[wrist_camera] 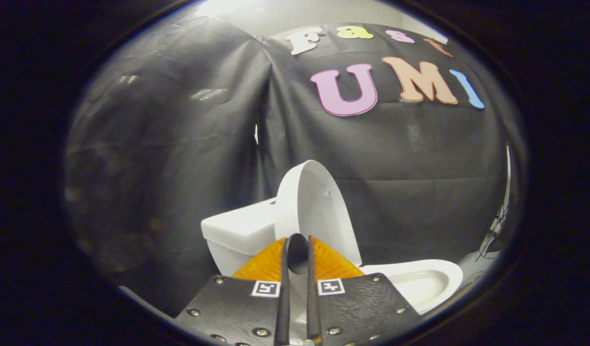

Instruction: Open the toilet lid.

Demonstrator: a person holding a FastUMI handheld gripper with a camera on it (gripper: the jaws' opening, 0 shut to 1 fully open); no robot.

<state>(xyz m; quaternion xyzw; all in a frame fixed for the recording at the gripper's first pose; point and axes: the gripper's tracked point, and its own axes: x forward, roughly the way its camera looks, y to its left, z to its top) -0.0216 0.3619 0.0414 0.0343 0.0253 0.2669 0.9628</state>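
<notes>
The white toilet lid stands raised, close to upright, leaning back toward the white tank. The bowl and its seat lie uncovered to the right, beyond my fingers. My gripper sits just in front of the lid's lower part, with its fingertips overlapping the lid's bottom edge. Only a narrow slit separates the two fingers, and I see nothing pressed between them. Whether the tips touch the lid I cannot tell.
Black cloth walls close in behind the toilet and to its left. A white strip and some thin dark cables show at the far right, past the bowl.
</notes>
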